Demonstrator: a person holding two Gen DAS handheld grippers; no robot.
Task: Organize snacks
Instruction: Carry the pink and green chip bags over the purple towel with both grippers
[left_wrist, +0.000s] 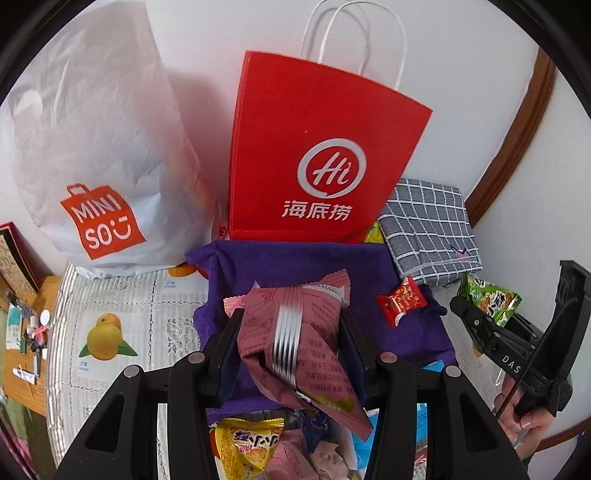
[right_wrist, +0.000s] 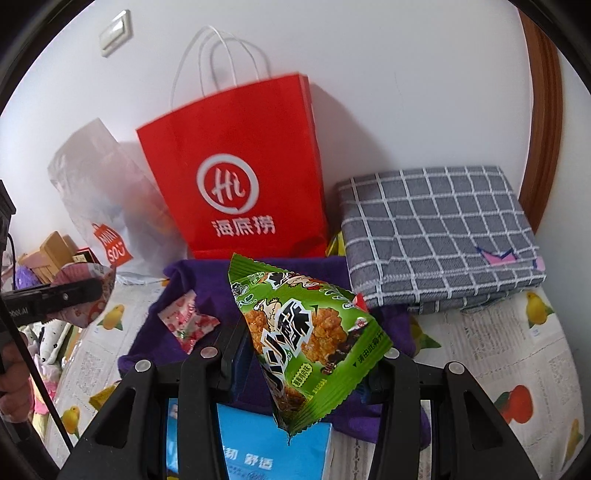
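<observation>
My left gripper (left_wrist: 291, 332) is shut on a pink snack packet (left_wrist: 295, 332), held above a purple cloth (left_wrist: 295, 258). My right gripper (right_wrist: 306, 354) is shut on a green snack packet (right_wrist: 306, 339); it also shows in the left wrist view (left_wrist: 487, 299) at the right. A red paper bag (left_wrist: 314, 147) with white handles stands at the wall behind the cloth and shows in the right wrist view (right_wrist: 236, 177). A small red candy (left_wrist: 400, 301) lies on the cloth. A pink-and-white candy (right_wrist: 186, 321) lies on the cloth's left part. A yellow snack packet (left_wrist: 251, 443) and more wrappers lie under my left gripper.
A white Miniso bag (left_wrist: 96, 147) stands left of the red bag. A folded grey checked cloth (right_wrist: 436, 232) lies at the right by the wall. A blue box (right_wrist: 258, 443) lies under my right gripper. A fruit-print table cover (left_wrist: 110, 314) spans the table. Small clutter sits on the wooden ledge (left_wrist: 26, 332) at left.
</observation>
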